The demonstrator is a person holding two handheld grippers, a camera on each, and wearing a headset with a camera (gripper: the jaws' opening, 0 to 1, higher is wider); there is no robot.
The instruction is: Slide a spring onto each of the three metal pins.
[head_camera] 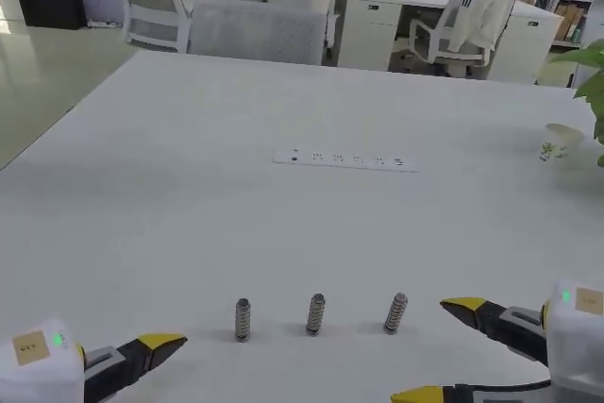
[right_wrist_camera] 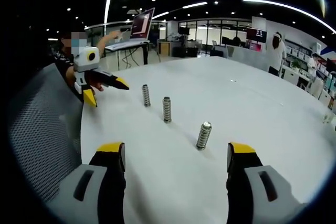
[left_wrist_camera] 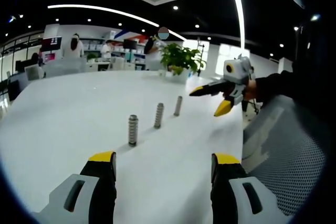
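Observation:
Three upright metal pins stand in a row near the table's front edge, each with a coiled spring around it: left pin (head_camera: 243,319), middle pin (head_camera: 316,314), right pin (head_camera: 396,313). In the left gripper view the nearest is the left pin (left_wrist_camera: 133,129); in the right gripper view the nearest is the right pin (right_wrist_camera: 203,135). My left gripper (left_wrist_camera: 163,167) is open and holds nothing, left of the row at the left gripper (head_camera: 156,351). My right gripper (right_wrist_camera: 175,157) is open and holds nothing, right of the row at the right gripper (head_camera: 444,351).
The white table (head_camera: 283,224) carries a flush power strip (head_camera: 344,159) in its middle and a paper cup (head_camera: 559,141) at the far right. Office chairs (head_camera: 255,30) and desks stand behind the far edge. A mesh chair back (left_wrist_camera: 283,145) is near me.

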